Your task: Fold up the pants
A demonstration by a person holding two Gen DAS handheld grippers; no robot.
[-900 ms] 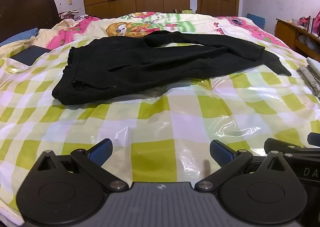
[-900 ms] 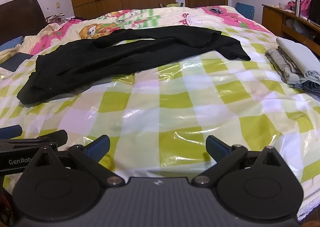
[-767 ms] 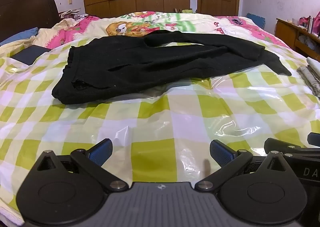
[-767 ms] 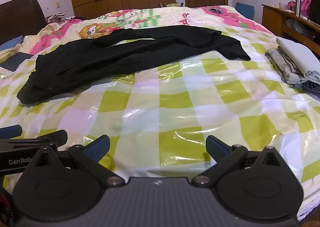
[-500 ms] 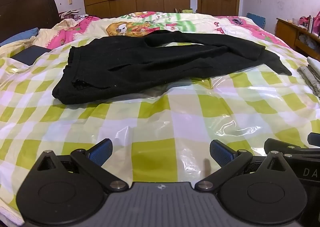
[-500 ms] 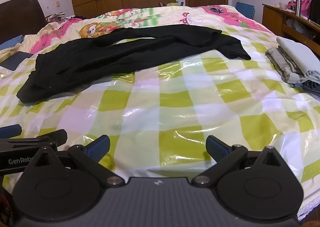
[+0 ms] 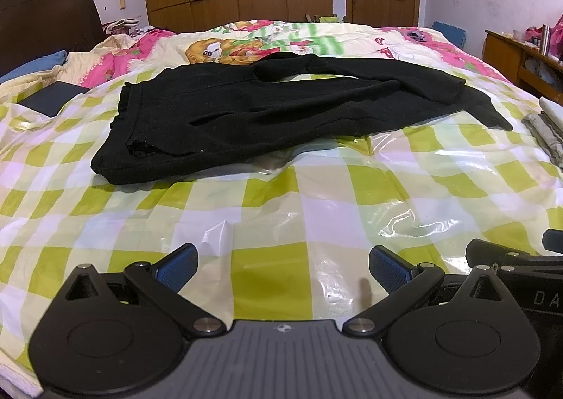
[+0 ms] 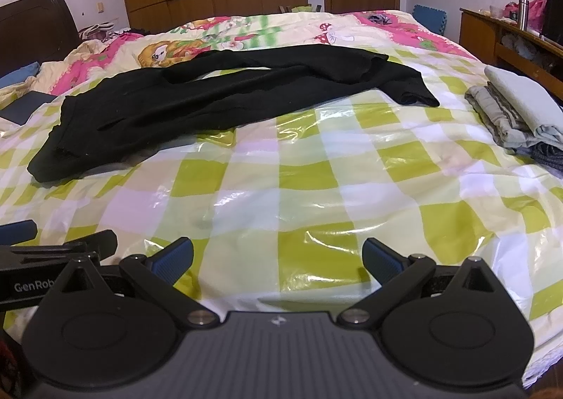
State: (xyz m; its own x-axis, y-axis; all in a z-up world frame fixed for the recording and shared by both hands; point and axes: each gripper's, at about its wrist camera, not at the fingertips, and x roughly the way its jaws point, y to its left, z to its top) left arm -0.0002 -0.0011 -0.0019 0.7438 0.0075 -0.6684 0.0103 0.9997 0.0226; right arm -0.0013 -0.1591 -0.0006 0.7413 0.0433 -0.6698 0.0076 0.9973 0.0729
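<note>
Black pants (image 7: pixel 267 110) lie spread across the bed, waistband at the left, legs running to the right; they also show in the right wrist view (image 8: pixel 211 96). My left gripper (image 7: pixel 283 267) is open and empty, low over the checked plastic sheet (image 7: pixel 316 209), well short of the pants. My right gripper (image 8: pixel 278 258) is open and empty, beside the left one, also well short of the pants. Each gripper shows at the edge of the other's view.
A stack of folded clothes (image 8: pixel 513 113) lies at the bed's right edge. A dark flat object (image 7: pixel 56 101) lies at the left. A wooden desk (image 8: pixel 510 36) stands at the right, a headboard (image 7: pixel 45 22) at the left, wardrobes behind.
Both views have shifted very slightly; the pants sit a touch higher in the right wrist view. Both grippers stay open.
</note>
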